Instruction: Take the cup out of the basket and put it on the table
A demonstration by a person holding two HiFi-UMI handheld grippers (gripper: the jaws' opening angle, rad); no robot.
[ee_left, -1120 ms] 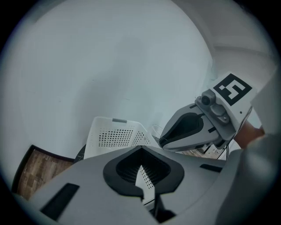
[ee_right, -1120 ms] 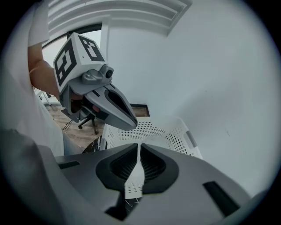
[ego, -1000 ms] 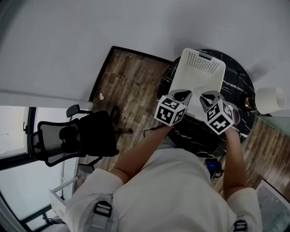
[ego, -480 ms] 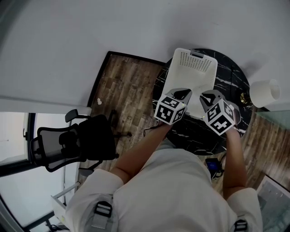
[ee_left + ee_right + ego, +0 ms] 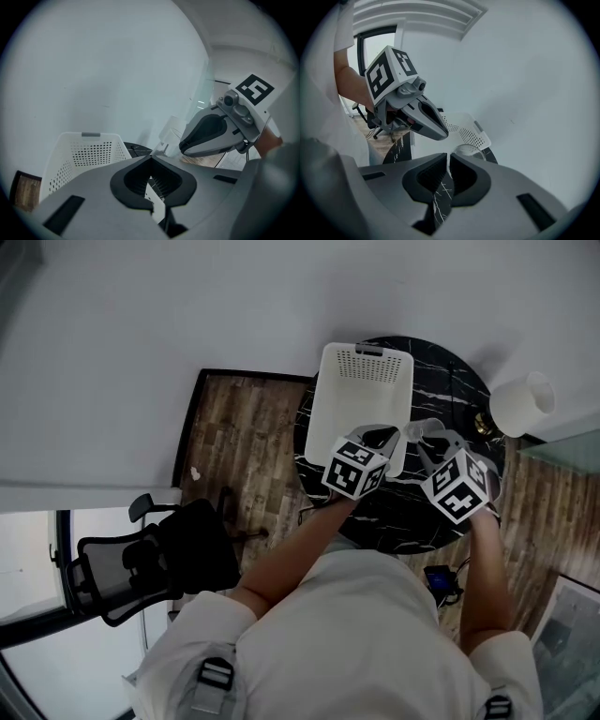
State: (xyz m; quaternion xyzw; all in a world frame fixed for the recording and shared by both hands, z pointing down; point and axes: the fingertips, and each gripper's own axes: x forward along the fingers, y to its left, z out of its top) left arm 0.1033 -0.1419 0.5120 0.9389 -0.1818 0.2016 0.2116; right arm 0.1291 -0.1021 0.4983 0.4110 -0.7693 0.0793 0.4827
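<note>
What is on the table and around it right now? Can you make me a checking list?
Surface: round black marble table with white veins.
Job's things: white holed basket stands on the table; clear cup stands beside it, seemingly outside it.
Clutter: white lamp at the table's far right edge.
Grippers: left gripper tongs shut, nothing between them; right gripper tongs shut, nothing between them, pointing at the cup.
Cables: a thin dark cable on the floor by the table.
Surroundings: wooden floor, black office chair, plain pale wall.
</note>
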